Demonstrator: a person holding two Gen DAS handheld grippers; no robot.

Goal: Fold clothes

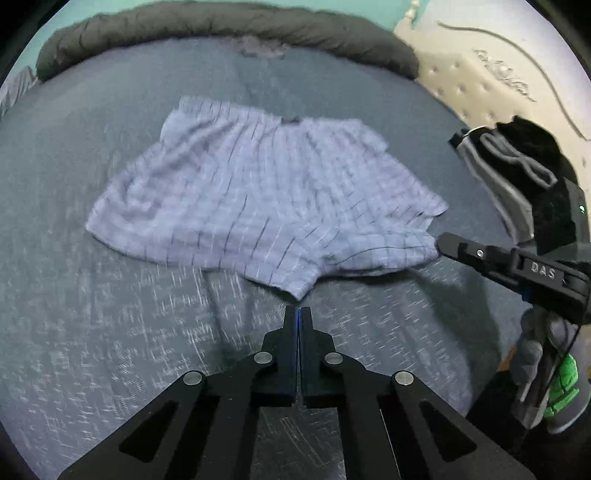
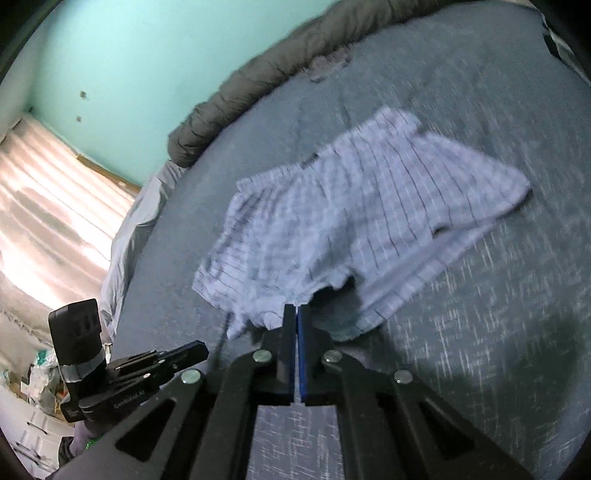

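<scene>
Right now the checked boxer shorts [image 1: 258,192] lie spread open on the blue bed [image 1: 110,332], waistband toward the rolled grey duvet [image 1: 221,26], no fold visible, so the folding looks left to do. Both claws are pressed shut and hold nothing: the left claw [image 1: 297,314] just short of the crotch, the right claw [image 2: 296,314] at a leg hem.
</scene>
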